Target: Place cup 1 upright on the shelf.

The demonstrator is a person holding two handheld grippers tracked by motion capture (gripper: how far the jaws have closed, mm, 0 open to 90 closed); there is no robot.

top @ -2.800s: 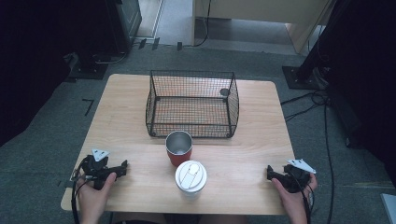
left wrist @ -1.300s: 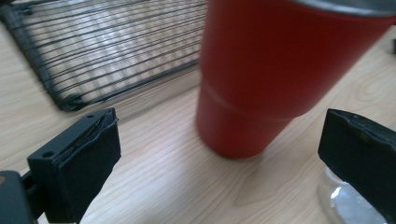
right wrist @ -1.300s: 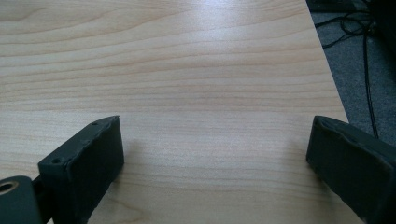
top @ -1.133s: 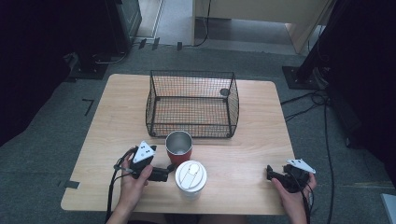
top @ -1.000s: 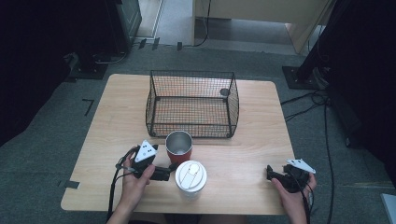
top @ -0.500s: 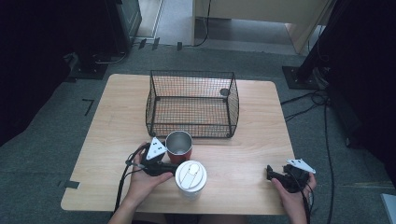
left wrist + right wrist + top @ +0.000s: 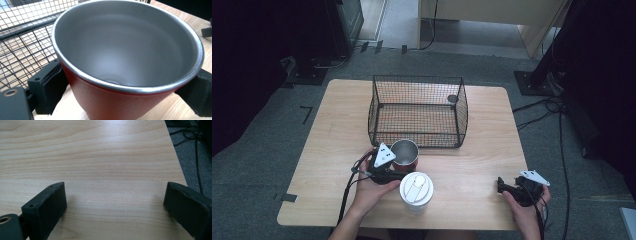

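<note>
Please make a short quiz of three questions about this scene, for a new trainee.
1. True or false: the wire basket is in front of the red cup, on the side away from the person.
2. Which gripper has its fingers on both sides of the red cup? A) left gripper B) right gripper
3. Fill in: the white lidded cup stands on the ____.

Key:
1. True.
2. A. In the left gripper view the cup sits between the two fingers; the right gripper's fingers stand apart over bare wood.
3. Table.

Grey carpet floor (image 7: 272,135), wooden table (image 7: 492,150), floor cables (image 7: 557,107)
</note>
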